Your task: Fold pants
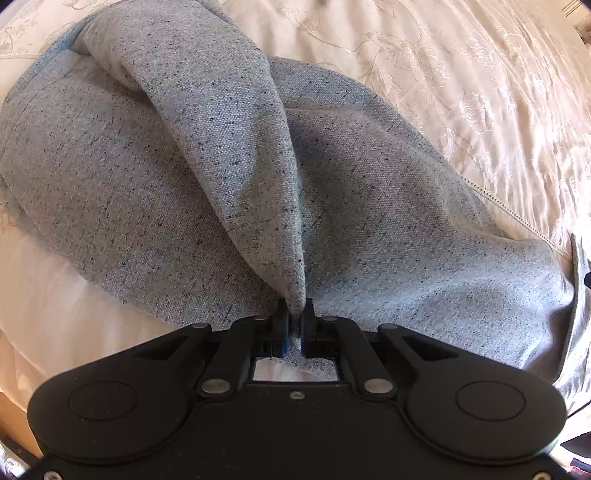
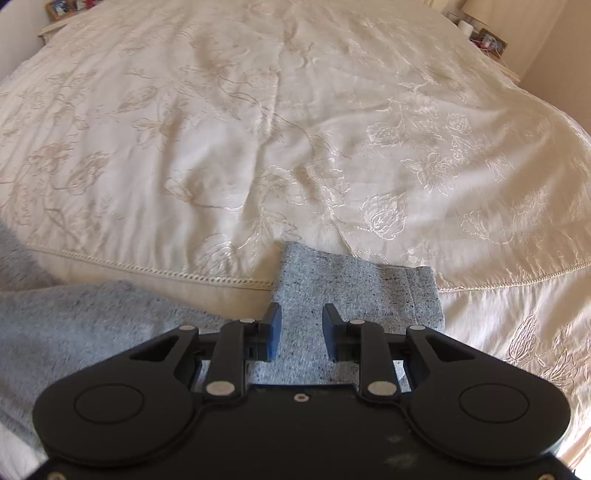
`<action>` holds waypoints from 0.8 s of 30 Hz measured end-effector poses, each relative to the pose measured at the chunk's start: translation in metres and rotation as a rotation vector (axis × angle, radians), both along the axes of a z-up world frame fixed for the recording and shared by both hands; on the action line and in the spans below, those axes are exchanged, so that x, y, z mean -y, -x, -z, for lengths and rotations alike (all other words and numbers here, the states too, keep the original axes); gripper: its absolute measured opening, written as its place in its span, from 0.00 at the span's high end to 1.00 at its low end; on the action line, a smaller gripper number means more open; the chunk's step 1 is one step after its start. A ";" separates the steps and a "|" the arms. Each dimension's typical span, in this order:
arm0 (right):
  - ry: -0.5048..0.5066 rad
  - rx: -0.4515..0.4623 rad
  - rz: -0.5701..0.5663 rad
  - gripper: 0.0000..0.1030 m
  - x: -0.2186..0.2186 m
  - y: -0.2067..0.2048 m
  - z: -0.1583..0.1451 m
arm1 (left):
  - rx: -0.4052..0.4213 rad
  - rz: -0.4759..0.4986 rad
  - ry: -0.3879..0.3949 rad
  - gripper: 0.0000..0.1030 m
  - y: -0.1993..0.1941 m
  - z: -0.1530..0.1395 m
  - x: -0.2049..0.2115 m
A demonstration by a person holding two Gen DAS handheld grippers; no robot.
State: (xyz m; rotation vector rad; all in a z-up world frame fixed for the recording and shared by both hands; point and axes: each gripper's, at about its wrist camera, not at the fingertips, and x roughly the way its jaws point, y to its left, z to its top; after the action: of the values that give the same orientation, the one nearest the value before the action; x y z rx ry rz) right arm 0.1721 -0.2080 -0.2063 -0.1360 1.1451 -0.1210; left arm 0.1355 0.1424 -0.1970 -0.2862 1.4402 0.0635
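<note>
Grey speckled pants (image 1: 147, 177) lie spread over a cream bedspread (image 1: 480, 92). In the left wrist view my left gripper (image 1: 294, 314) is shut on a raised fold of the pants, which runs up from the pinched tip toward the top left. In the right wrist view my right gripper (image 2: 301, 317) hovers over a hemmed leg end of the pants (image 2: 369, 291) that lies flat on the bedspread (image 2: 258, 129). Its fingers stand apart, and no cloth is pinched between them. More grey cloth (image 2: 74, 325) trails off to the left.
The embroidered cream bedspread stretches far beyond the pants. Its stitched border (image 2: 166, 273) runs just past the leg end. A bedside table with picture frames (image 2: 487, 40) stands at the far right, another (image 2: 62, 9) at the far left.
</note>
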 end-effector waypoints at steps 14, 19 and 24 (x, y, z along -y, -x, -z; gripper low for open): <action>0.204 -0.064 0.076 0.67 -0.040 -0.029 0.040 | -0.030 0.034 -0.020 0.94 -0.002 0.014 0.003; 0.075 -0.085 0.126 0.95 -0.005 -0.038 0.030 | 0.007 0.023 0.023 0.95 -0.011 0.001 -0.002; -0.067 0.100 0.280 0.94 0.070 -0.029 -0.049 | 0.173 0.043 0.076 0.96 -0.037 -0.058 -0.006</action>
State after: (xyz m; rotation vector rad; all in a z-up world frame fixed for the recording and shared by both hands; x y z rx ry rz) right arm 0.2014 -0.2785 -0.1576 0.0903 1.0627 -0.3338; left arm 0.1726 0.1483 -0.1393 -0.3154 1.2780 -0.0497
